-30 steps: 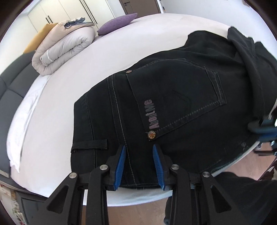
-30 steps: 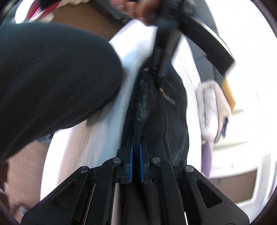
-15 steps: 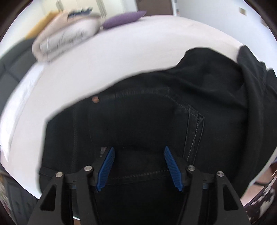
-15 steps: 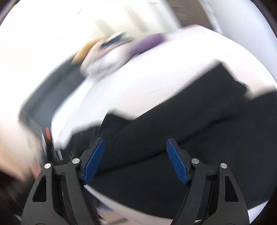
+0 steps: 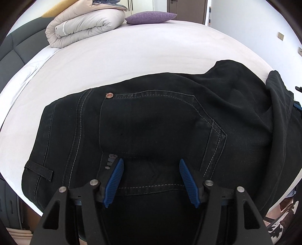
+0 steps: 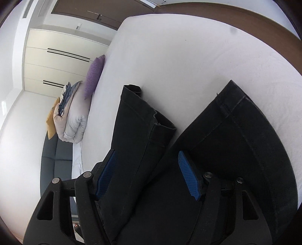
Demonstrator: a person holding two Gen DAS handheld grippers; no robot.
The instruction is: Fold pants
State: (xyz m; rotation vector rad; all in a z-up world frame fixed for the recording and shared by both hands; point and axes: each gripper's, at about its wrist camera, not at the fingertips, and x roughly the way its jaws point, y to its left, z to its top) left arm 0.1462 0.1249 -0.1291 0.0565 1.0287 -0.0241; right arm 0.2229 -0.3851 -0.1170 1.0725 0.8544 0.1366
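Left wrist view: black denim pants point(image 5: 160, 132) lie spread on a white bed point(image 5: 132, 56), filling the near half of the scene. The seat side faces up, showing a back pocket point(image 5: 154, 128) outlined in pale stitching, with a copper rivet point(image 5: 109, 95) at its far left corner. Grey lettering point(image 5: 111, 161) is printed along the pocket's near left edge; it is partly hidden and cannot be read. A belt loop point(image 5: 38, 170) sits at the near left. At the right, a fold of the same black cloth is bunched up on top. The left gripper point(image 5: 151, 180) hovers just over the pocket, its blue-padded fingers point(image 5: 114, 182) spread wide apart and holding nothing. At the far left of the bed rest a rolled beige duvet point(image 5: 85, 24) and a purple cushion point(image 5: 151, 17), near each other.

Right wrist view: the scene is tilted sideways. Two black pant legs lie on the bed point(image 6: 188, 56); one hem end point(image 6: 143, 113) sits left of centre and the other leg end point(image 6: 239, 128) runs to the right, with a wedge of sheet between them. The right gripper point(image 6: 146, 177) is above the legs, its blue fingers point(image 6: 188, 179) wide apart, gripping nothing. Far left are the duvet point(image 6: 73, 116), the purple cushion point(image 6: 94, 74) and cream wardrobe doors point(image 6: 56, 62).
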